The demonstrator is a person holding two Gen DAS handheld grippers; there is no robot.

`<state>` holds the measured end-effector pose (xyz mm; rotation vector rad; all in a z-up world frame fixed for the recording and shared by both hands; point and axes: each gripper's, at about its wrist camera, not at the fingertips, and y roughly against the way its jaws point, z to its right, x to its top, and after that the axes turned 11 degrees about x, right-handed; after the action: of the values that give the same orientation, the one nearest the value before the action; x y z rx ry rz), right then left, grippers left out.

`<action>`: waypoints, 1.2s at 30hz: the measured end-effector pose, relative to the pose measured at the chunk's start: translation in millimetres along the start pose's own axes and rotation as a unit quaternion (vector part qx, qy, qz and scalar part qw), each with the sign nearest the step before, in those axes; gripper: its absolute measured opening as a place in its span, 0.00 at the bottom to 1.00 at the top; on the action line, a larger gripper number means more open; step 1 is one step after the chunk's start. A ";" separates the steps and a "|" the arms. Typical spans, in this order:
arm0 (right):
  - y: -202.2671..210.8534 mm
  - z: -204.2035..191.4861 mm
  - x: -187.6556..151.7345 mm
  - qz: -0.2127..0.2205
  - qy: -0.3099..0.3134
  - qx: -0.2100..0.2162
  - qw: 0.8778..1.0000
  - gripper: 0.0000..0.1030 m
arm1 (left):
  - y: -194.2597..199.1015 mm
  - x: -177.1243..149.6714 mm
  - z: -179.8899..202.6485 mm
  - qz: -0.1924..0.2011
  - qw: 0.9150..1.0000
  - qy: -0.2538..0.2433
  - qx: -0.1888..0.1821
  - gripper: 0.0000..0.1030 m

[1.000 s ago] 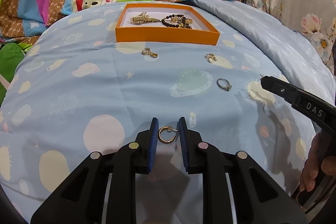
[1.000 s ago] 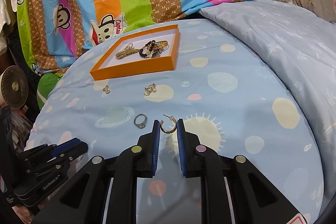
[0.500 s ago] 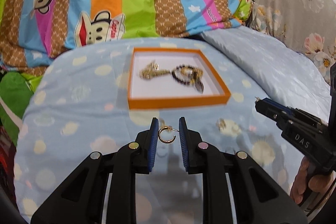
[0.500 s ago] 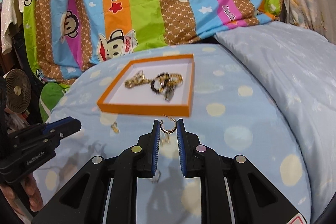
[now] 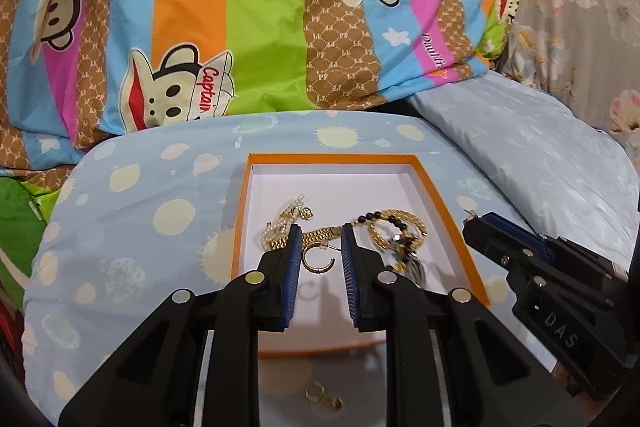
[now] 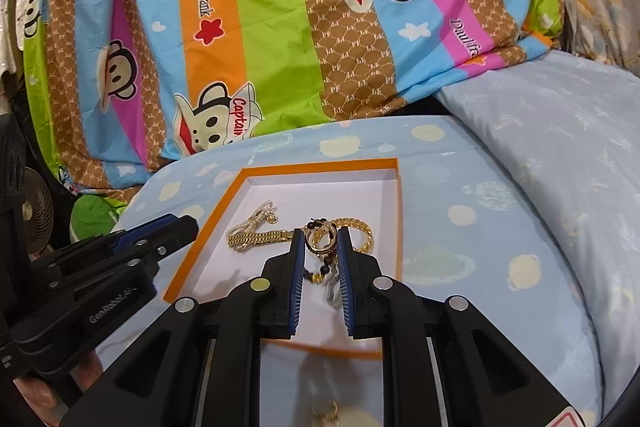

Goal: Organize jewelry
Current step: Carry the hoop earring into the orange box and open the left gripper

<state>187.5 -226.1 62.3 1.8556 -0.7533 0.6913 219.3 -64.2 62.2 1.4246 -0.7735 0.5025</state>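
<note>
The orange box [image 5: 472, 267] is lying on the bed [image 5: 120, 235], on a pale blue cover with planet prints, and both grippers are hanging over it. Inside its white tray a pearl strand [image 5: 284, 219] and a gold link bracelet [image 5: 320, 235] are lying towards the left, and a gold chain ring [image 5: 396, 227] tangled with a dark bead bracelet [image 5: 372, 217] is sitting towards the right.

The left gripper [image 5: 320, 259] is holding a gold hoop earring [image 5: 318, 261] between its blue pads, the jaws closed on the earring's post, above the near half of the box. The right gripper [image 6: 320, 243] is pinching a second hoop earring [image 6: 320, 239] in its narrow jaws, right over the chain and beads.

A small gold earring [image 5: 324, 397] is resting on the cover just outside the box's near wall, under the left gripper. Behind the bed a striped monkey-print blanket [image 6: 280, 27] is standing up.
</note>
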 end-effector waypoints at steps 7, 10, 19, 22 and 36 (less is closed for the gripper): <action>-41.2 6.3 -1.3 -0.023 -0.002 0.000 1.000 0.15 | -42.2 0.1 3.2 -0.020 1.000 0.004 0.007 0.19; -51.9 7.9 -2.5 -0.030 -0.002 -0.001 1.000 0.15 | -53.5 -0.8 4.7 -0.022 1.000 0.003 0.011 0.19; -64.9 13.1 -3.3 -0.036 -0.002 -0.006 0.999 0.15 | -68.4 -2.6 4.3 -0.024 1.000 0.002 0.019 0.19; -67.6 12.5 -4.7 -0.039 0.002 -0.009 0.999 0.15 | -71.1 -3.4 4.1 -0.024 0.999 -0.001 0.024 0.19; -69.9 12.4 -6.0 -0.040 0.003 -0.009 0.999 0.15 | -80.1 -7.9 4.5 -0.029 0.999 -0.005 0.035 0.19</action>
<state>237.8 -213.3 13.5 1.8556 -0.6760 0.6369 271.2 -76.1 1.8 1.5114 -0.7262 0.4809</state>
